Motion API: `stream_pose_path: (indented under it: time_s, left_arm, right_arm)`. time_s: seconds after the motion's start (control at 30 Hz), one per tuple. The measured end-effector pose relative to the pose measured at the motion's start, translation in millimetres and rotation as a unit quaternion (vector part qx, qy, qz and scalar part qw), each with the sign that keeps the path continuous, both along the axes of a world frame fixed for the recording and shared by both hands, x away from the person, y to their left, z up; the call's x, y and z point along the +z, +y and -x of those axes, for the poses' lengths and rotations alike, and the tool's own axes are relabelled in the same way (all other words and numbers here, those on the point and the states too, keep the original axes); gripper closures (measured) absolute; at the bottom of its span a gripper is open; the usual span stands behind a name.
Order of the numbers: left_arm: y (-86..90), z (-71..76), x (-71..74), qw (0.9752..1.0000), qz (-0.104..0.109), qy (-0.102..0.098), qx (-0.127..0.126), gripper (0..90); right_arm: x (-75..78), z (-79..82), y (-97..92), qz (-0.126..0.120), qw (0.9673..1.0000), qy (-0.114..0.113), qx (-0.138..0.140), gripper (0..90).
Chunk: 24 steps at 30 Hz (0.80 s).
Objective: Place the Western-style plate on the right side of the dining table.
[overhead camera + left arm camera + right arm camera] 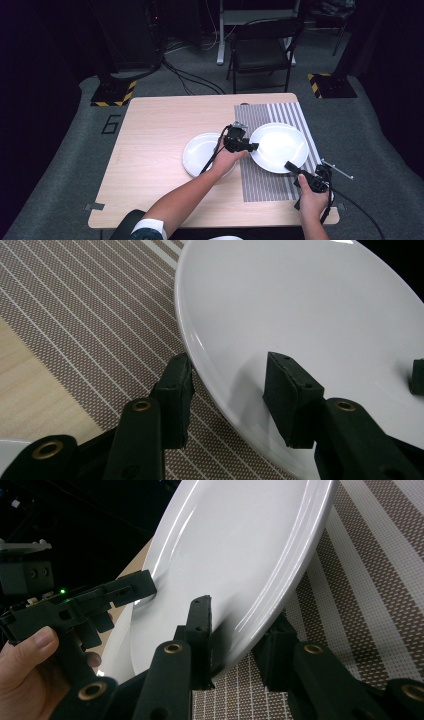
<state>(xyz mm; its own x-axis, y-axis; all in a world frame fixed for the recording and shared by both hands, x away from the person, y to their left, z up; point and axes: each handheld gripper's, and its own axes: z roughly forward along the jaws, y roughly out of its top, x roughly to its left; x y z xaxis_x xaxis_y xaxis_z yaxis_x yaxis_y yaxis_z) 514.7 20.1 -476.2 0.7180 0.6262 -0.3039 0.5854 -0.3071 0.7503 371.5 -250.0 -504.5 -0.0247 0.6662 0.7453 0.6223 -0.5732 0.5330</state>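
A large figure "6" [111, 124] was marked on the grey floor just off the tabletop's left edge; no other writing could be read. A large white plate [278, 146] was held over the striped placemat [267, 180] that covered the right part of the wooden tabletop [155, 145], near its right edge, and nothing lay in it. A smaller white plate [199, 152] rested on the bare wood just left of the placemat's left edge, also with nothing in it, partly covered by the left hand [226, 159].

The left gripper [250, 146] was closed on the large plate's left rim; in the left gripper view one jaw was seen under the rim and the other pressed on the plate's inner face. The right gripper [291, 166] was closed on the same plate's near rim, one jaw above and one beneath, as the right gripper view showed. There the plate [240, 545] was seen tilted, lifted clear of the placemat [370, 595].
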Motion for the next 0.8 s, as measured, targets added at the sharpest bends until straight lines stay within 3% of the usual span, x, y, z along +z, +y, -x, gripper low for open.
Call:
stream_pose_path:
  time_s: [0.37, 0.57, 0.7, 0.8]
  left_arm:
    - [-0.8, -9.7, -1.0, 0.9999, -0.004, -0.004, 0.012, 54.7]
    - [-1.8, -12.4, -6.0, 0.9998, -0.004, 0.005, 0.019, 54.7]
    - [-2.8, -14.9, -9.0, 0.9998, -0.005, 0.003, 0.017, 54.7]
    - [-4.1, -16.2, -11.5, 0.9998, -0.005, 0.006, 0.019, 54.7]
  right_arm:
    - [-1.8, -13.9, -0.4, -0.008, 1.0, 0.005, 0.004, 71.4]
    - [-5.2, -16.9, 1.2, -0.006, 0.9999, 0.01, 0.005, 71.6]
    - [-6.1, -17.6, 1.9, -0.022, 0.9995, 0.022, 0.003, 71.7]
    - [-9.4, -19.2, 0.6, -0.013, 0.9998, 0.017, 0.005, 71.7]
